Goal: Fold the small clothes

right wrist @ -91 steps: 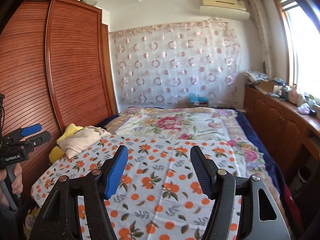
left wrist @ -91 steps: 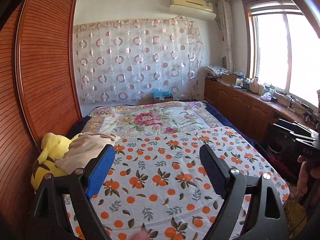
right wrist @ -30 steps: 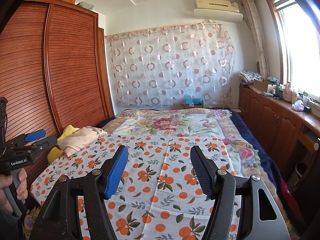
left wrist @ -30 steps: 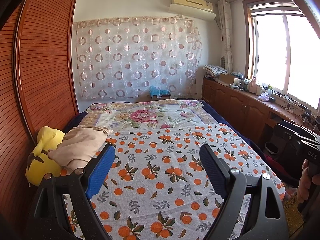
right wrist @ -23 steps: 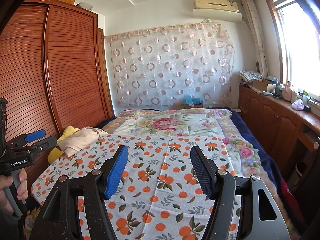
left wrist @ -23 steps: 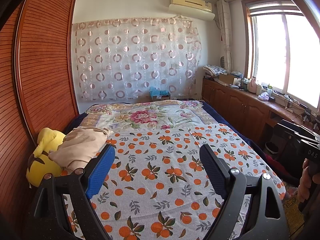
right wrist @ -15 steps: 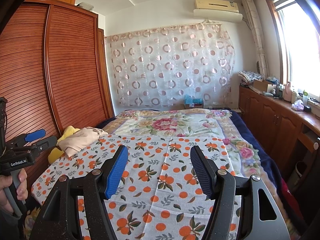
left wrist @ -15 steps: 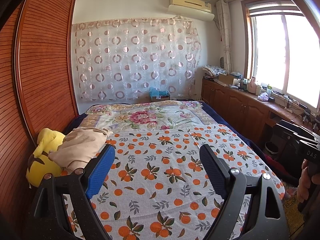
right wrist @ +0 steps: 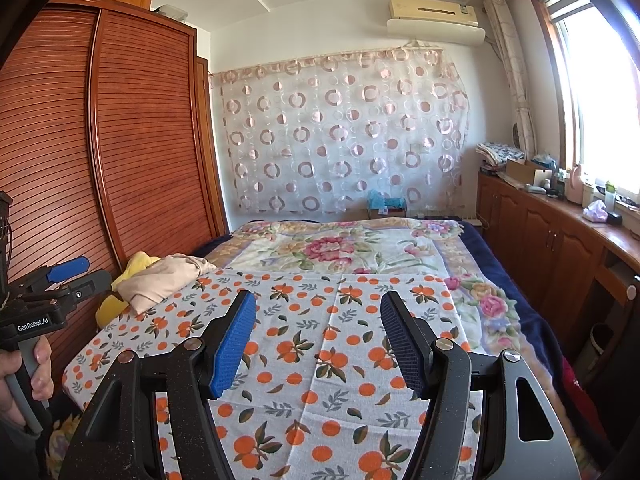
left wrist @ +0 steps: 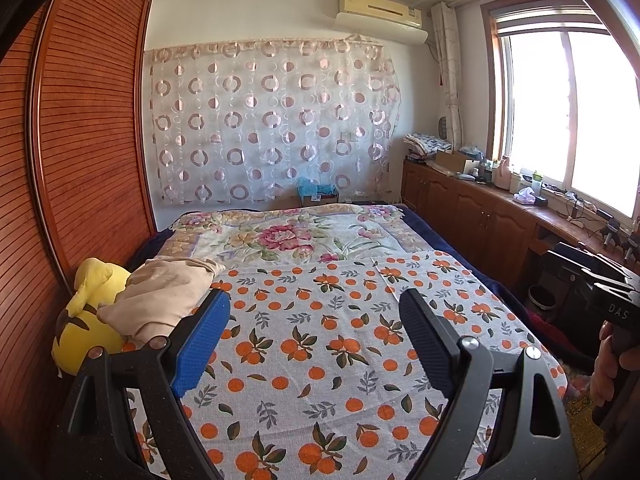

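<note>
Left gripper (left wrist: 312, 340) wide open, right gripper (right wrist: 318, 338) open, both empty over bed (left wrist: 320, 360); beige garment (left wrist: 164, 300) at 10 o'clock.

one bed (left wrist: 420, 216) carries two spreads: one orange-print sheet (left wrist: 320, 340) and one floral blanket (left wrist: 288, 236). one beige garment (left wrist: 160, 300) lies bunched on one yellow plush toy (left wrist: 80, 328). two grippers show, the left gripper (left wrist: 314, 340) and the right gripper (right wrist: 318, 340). one circle-patterned curtain (left wrist: 272, 120), one air conditioner (left wrist: 380, 12) and one window (left wrist: 568, 116) complete the count.
</note>
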`<state>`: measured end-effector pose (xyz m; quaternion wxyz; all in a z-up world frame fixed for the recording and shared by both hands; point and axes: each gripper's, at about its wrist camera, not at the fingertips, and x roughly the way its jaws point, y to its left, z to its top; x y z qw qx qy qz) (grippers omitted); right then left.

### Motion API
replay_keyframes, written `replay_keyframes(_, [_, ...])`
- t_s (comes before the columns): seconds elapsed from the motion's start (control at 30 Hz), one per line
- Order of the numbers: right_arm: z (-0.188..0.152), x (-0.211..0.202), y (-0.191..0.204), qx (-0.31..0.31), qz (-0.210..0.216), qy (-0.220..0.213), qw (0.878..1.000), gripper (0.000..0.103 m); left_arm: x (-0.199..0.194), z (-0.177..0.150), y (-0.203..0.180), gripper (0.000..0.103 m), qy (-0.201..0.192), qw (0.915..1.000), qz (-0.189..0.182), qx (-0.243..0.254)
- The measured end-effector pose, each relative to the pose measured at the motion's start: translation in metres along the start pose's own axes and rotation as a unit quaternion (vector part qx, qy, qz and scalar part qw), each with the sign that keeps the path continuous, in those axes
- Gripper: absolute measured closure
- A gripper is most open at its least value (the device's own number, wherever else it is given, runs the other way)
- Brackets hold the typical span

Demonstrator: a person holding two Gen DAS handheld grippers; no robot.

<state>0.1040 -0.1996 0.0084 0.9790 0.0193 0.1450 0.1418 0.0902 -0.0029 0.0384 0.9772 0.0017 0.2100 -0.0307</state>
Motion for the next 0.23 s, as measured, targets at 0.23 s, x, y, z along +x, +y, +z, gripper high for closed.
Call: replay_keyframes(0.23, [0.0003,-0.0009,-0.0004,0.002,-0.001,0.0,1.0,0.036,0.0002,-0.0015,0.0011,0.016,0.0,1.0,0.0,0.0])
